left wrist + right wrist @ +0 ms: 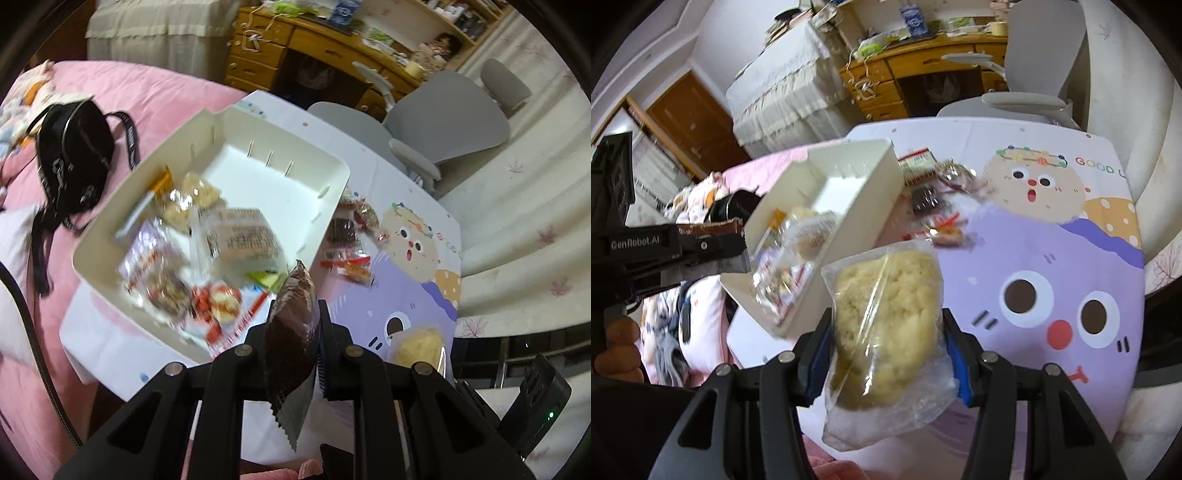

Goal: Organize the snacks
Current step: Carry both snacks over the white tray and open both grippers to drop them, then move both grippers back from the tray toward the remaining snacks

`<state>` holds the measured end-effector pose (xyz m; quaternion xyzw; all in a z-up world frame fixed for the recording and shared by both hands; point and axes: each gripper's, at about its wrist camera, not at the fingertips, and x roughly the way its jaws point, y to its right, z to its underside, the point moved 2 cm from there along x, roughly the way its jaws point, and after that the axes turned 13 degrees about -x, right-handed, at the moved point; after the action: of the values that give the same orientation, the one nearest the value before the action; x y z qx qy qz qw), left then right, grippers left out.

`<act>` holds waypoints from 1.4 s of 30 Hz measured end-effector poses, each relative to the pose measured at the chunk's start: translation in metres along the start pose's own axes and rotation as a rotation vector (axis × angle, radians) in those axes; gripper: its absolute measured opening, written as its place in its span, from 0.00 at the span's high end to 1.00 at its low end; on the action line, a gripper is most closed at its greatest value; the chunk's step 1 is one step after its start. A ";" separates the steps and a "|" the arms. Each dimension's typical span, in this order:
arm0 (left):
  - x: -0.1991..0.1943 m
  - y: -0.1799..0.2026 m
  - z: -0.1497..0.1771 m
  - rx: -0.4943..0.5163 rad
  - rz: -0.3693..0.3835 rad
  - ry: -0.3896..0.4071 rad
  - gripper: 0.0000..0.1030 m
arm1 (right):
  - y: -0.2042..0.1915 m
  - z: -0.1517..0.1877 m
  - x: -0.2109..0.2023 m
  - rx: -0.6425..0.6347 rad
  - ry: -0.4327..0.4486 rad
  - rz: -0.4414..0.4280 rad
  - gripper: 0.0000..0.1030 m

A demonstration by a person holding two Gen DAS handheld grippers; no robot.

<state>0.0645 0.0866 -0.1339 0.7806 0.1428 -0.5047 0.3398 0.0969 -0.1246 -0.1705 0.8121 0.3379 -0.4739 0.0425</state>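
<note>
My left gripper [293, 325] is shut on a dark brown snack packet [291, 332] and holds it above the near corner of a white storage box [280, 177]. The box holds several wrapped snacks [236, 240] in its near half. My right gripper [886, 332] is shut on a clear bag of pale yellow crumbly snack [886, 314], held above the table just right of the white box [860, 192]. The left gripper [738, 240] shows at the left of the right wrist view. Several loose snacks [347, 236] lie on the table beside the box; they also show in the right wrist view [934, 199].
The low table carries a cartoon-print cover [1052, 240]. A pink bed [155, 88] with a black bag [74, 155] lies to the left. A grey office chair [443, 122] and a wooden desk [295, 44] stand behind the table.
</note>
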 end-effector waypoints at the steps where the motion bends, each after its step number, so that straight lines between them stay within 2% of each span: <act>1: -0.003 -0.003 -0.005 0.007 0.005 0.001 0.87 | -0.006 -0.004 0.001 0.007 0.011 0.005 0.47; 6: -0.014 -0.024 -0.037 0.058 0.048 0.006 0.87 | -0.036 -0.022 0.006 0.033 0.064 0.020 0.47; 18: -0.019 -0.058 -0.094 0.314 0.110 -0.048 0.86 | -0.109 -0.061 0.042 0.080 0.164 0.047 0.47; 24: -0.019 -0.075 -0.111 0.353 0.123 -0.062 0.86 | -0.134 -0.073 0.056 0.109 0.212 0.027 0.47; 25: -0.019 -0.078 -0.115 0.353 0.125 -0.062 0.81 | -0.137 -0.075 0.057 0.113 0.217 0.030 0.47; 26: -0.020 -0.082 -0.118 0.349 0.128 -0.063 0.70 | -0.138 -0.075 0.059 0.116 0.214 0.032 0.47; 27: -0.020 -0.085 -0.122 0.348 0.125 -0.059 0.62 | -0.140 -0.076 0.063 0.128 0.201 0.038 0.46; 28: -0.020 -0.088 -0.124 0.347 0.125 -0.055 0.48 | -0.140 -0.075 0.066 0.143 0.190 0.042 0.46; 29: -0.021 -0.090 -0.126 0.345 0.131 -0.052 0.42 | -0.141 -0.074 0.067 0.154 0.184 0.043 0.45; 33: -0.020 -0.096 -0.130 0.353 0.129 -0.061 0.35 | -0.139 -0.067 0.072 0.208 0.170 0.054 0.45; 42: 0.000 -0.101 -0.124 0.353 0.124 -0.156 0.35 | -0.136 -0.034 0.069 0.303 0.066 0.150 0.44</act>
<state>0.0923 0.2438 -0.1408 0.7939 -0.0230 -0.5589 0.2384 0.0646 0.0281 -0.1733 0.8471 0.2021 -0.4882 -0.0563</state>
